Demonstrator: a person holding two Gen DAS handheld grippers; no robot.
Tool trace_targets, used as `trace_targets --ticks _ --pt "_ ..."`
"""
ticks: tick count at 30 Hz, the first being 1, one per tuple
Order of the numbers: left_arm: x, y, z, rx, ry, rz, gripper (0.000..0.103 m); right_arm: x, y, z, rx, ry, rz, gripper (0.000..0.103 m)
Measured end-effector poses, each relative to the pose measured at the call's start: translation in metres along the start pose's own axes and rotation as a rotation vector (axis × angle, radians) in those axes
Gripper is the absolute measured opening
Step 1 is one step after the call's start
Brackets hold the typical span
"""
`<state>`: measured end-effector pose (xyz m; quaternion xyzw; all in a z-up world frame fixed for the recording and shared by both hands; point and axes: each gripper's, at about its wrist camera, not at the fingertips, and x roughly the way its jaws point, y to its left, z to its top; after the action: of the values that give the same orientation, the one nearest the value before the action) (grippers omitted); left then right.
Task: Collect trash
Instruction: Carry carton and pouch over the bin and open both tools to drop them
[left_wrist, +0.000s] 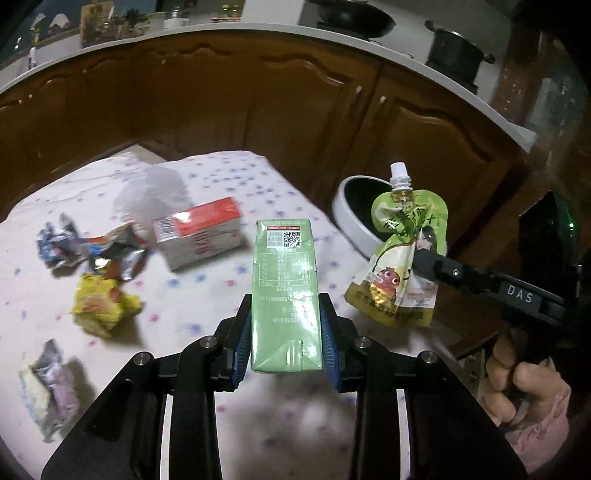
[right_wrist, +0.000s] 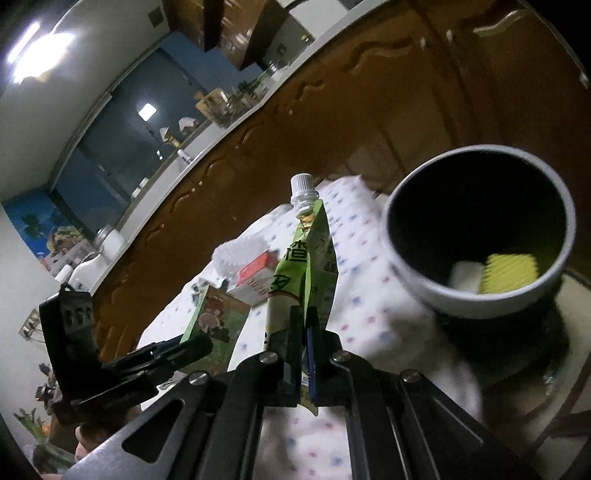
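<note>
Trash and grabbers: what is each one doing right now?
Left gripper: shut on the green carton.
Green carton: held up off the table.
Right gripper: shut on the green pouch.
Green pouch: held up, white cap on.
Bin: open, with yellow and white trash inside.
Red and white box: lying on the tablecloth.
Yellow wrapper: crumpled, lying on the tablecloth.

Two cartons (left_wrist: 284, 295) (left_wrist: 199, 232); one pouch (left_wrist: 402, 258); four crumpled wrappers (left_wrist: 105, 306); one bin (left_wrist: 354, 221)
</note>
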<state>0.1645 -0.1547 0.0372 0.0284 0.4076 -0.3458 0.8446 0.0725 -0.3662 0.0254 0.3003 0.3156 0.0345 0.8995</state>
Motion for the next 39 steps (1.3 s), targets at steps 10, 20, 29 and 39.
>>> trace_targets --ticks 10,20,29,39 --pt "0.027 -0.051 0.021 0.059 0.013 -0.067 0.031 -0.041 -0.038 0.02 0.0 -0.08 -0.121 0.002" --pt "0.06 -0.085 0.059 0.097 0.025 -0.101 0.031 -0.054 -0.066 0.042 -0.003 -0.135 -0.213 0.002" --pt "0.107 -0.108 0.095 0.097 0.064 -0.12 0.031 -0.035 -0.086 0.069 -0.031 -0.125 -0.313 0.002" --pt "0.16 -0.124 0.101 0.108 0.148 -0.108 0.031 -0.005 -0.104 0.074 -0.065 -0.017 -0.371 0.002"
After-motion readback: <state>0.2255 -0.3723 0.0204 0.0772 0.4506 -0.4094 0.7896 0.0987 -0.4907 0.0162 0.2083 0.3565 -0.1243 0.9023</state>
